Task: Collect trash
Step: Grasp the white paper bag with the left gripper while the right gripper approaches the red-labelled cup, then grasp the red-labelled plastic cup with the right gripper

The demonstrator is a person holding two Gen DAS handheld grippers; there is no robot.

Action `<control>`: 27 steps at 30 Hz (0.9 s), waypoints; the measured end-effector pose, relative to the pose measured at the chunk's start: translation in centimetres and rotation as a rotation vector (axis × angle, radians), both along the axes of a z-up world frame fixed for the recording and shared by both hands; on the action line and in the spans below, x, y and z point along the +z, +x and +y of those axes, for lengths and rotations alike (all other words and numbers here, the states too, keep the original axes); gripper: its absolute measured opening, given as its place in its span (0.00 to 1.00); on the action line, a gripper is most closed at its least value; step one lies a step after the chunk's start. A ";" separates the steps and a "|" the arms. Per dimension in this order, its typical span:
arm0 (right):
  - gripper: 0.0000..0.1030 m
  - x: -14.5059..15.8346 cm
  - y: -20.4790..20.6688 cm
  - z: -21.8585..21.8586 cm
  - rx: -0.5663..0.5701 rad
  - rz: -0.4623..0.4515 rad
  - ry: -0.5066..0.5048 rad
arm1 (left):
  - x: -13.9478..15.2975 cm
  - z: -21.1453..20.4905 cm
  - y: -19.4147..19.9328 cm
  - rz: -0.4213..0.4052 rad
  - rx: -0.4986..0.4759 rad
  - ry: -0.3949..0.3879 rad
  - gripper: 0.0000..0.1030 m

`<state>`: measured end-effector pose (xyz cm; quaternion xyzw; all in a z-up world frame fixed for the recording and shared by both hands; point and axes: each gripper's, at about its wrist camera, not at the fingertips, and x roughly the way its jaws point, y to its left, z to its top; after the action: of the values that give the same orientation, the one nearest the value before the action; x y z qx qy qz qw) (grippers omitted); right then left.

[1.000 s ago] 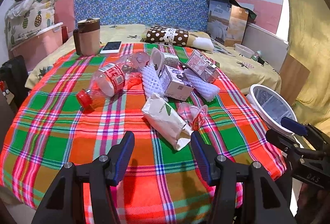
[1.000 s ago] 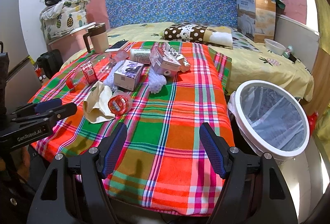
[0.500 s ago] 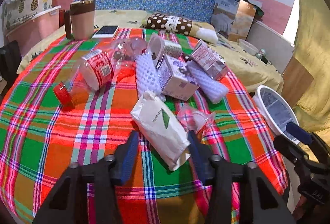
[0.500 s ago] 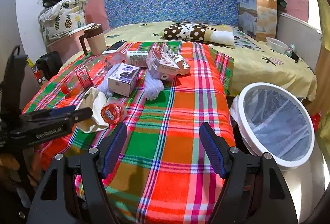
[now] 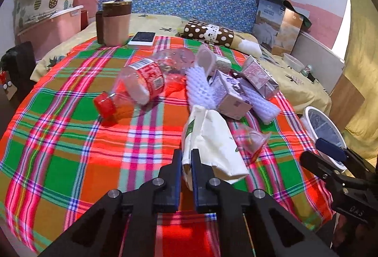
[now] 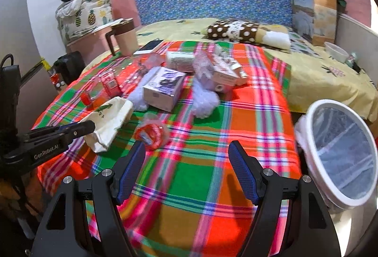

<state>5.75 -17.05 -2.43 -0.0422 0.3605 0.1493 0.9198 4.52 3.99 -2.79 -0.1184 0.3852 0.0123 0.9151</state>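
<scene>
While your left tongs (image 5: 186, 162) pinch the near end of the cream paper bag (image 5: 212, 138), having just closed down on it, the bag's long axis runs from that near end away across the plaid cloth (image 5: 70, 150) toward the heap of trash at the middle of the bed. Its far end touches the white foam net (image 5: 198, 86) and the small purple-printed carton (image 5: 231, 96). The bag is soft, creased paper with a green leaf mark, its pinched end bunched between the blue pads.

You hold both tongs angled down toward the bed. Your right tongs (image 6: 186, 169) stand wide open with nothing between them, over the near edge of the cloth, just short of a crumpled clear wrapper with red print (image 6: 151, 134).

A clear plastic bottle with a red cap (image 5: 134, 89) lies on its side left of the heap, cap toward the near left. The white round bin (image 6: 340, 153), lined with a thin clear bag, stands beside the bed's right edge.
</scene>
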 end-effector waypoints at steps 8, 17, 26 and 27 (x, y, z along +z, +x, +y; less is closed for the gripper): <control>0.71 -0.8 1.7 2.2 0.073 0.043 0.002 | 0.4 1.2 -0.8 -0.021 0.013 -0.013 0.07; 0.50 -1.7 2.6 2.9 0.101 0.108 0.010 | 0.4 2.8 -0.9 -0.028 0.044 -0.028 0.07; 0.46 -1.3 2.1 2.5 0.087 0.095 0.014 | 0.7 2.0 -0.8 -0.037 0.020 -0.029 0.07; 0.46 -1.2 1.8 2.3 0.083 0.092 0.018 | 0.8 1.8 -0.8 -0.040 0.016 -0.028 0.07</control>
<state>7.60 -14.73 -3.64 -0.0420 0.3989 0.1920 0.8957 3.69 5.79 -1.99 -0.1345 0.3659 0.0119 0.9208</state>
